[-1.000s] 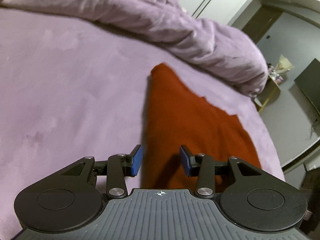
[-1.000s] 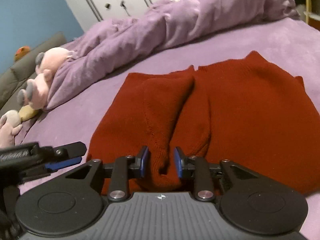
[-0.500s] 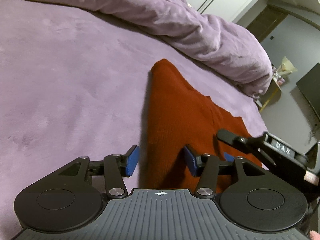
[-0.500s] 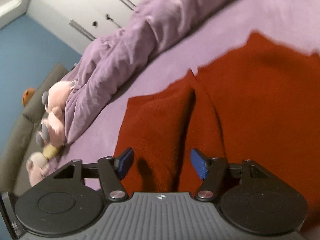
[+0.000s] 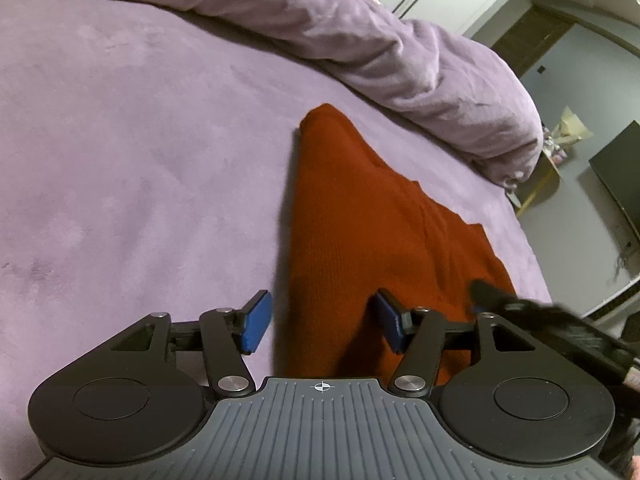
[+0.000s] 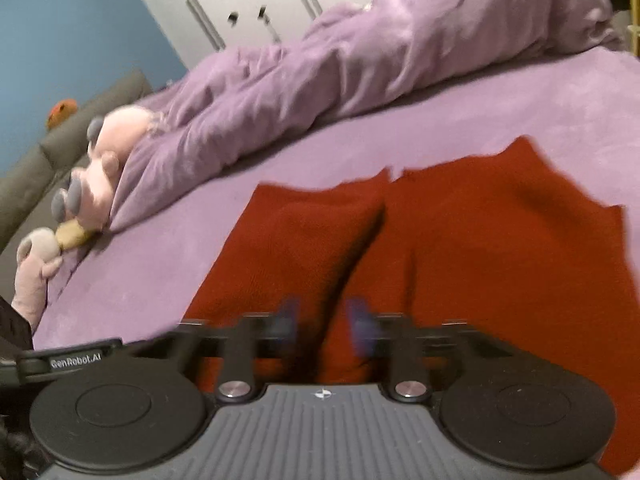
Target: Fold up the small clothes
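Note:
A dark red knitted garment (image 5: pixel 360 232) lies on the purple bed, partly folded, with a raised fold running down its middle (image 6: pixel 320 240). My left gripper (image 5: pixel 322 326) is open, its blue pads on either side of the garment's near left edge. My right gripper (image 6: pixel 322 322) is blurred by motion, low over the garment's near edge with a ridge of cloth between its pads; the gap is narrow. The right gripper's tip also shows in the left wrist view (image 5: pixel 504 300).
A rumpled purple duvet (image 5: pixel 360 36) lies along the far side of the bed. Pink plush toys (image 6: pixel 96 168) lie at the left by a grey headboard. The bed's edge, a dark screen (image 5: pixel 620 176) and a doorway are at the right.
My right gripper opened wide half a second ago and has narrowed again around the cloth ridge, dropping lower. My left gripper has stayed open at the garment's left edge.

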A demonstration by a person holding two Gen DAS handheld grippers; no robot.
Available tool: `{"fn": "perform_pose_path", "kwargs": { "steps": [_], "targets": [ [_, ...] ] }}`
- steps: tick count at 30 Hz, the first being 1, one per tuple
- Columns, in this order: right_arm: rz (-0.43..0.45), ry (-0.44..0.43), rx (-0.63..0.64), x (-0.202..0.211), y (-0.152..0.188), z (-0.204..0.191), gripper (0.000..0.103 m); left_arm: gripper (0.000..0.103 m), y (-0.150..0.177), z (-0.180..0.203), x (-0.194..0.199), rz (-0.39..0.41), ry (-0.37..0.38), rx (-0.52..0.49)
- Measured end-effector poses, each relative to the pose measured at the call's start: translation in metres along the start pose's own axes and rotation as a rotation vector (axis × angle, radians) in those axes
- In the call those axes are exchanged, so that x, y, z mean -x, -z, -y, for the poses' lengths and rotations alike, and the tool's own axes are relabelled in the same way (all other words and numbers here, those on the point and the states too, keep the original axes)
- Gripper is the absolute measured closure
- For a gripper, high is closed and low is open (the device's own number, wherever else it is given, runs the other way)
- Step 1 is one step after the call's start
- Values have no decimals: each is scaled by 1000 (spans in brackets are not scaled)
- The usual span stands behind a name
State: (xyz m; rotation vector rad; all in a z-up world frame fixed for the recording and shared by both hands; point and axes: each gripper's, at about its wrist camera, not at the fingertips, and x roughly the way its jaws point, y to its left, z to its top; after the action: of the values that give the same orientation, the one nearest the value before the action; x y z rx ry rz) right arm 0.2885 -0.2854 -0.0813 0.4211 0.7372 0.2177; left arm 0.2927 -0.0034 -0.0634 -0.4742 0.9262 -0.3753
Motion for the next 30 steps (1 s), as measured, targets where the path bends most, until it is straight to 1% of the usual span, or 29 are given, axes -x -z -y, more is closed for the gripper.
{"fn": "perform_pose_path", "kwargs": {
  "steps": [1, 4, 7, 9, 10, 11, 12, 14, 16, 21, 24, 27, 28, 29, 30],
  "targets": [
    [12, 2, -14, 5, -1, 6, 26, 39, 0, -1, 1, 3, -1, 4],
    [6, -7, -118, 9, -5, 31, 26, 39, 1, 0, 1, 8, -7, 23],
    [-25, -79, -257, -2, -7, 52, 26, 36, 2, 3, 1, 8, -20, 24],
    [-39, -132, -300, -12, -8, 55, 27, 34, 2, 4, 1, 6, -30, 14],
    [-48, -152, -310, -18, -9, 54, 29, 34, 2, 3, 1, 5, -29, 11],
    [-54, -170, -315, -24, -11, 51, 35, 33, 2, 3, 1, 3, -29, 12],
    [-59, -168, -315, -29, -12, 49, 38, 33, 2, 2, 1, 0, -29, 14],
    [-91, -179, -332, -44, -14, 46, 58, 33, 1, 1, 2, -3, -26, 13],
    [-123, -188, -360, -55, -15, 43, 62, 32, 1, 0, 2, -4, -25, 10],
    [-124, -164, -318, -62, -23, 27, 63, 32, 3, -1, 2, -1, -21, -4],
    [-133, -145, -267, -63, -28, 16, 57, 31, 4, -1, 1, 0, -20, -6],
    [-145, -93, -186, -67, -30, 2, 55, 31, 5, 0, 3, 1, -23, -8],
    [-145, -83, -166, -68, -31, -2, 57, 31, 6, 0, 4, 0, -26, -10],
    [-140, -70, -146, -69, -31, -6, 63, 31, 7, 1, 7, -1, -30, -10],
    [-133, -55, -120, -70, -32, -10, 66, 32, 9, 2, 12, 0, -39, -1]
  ]
}}
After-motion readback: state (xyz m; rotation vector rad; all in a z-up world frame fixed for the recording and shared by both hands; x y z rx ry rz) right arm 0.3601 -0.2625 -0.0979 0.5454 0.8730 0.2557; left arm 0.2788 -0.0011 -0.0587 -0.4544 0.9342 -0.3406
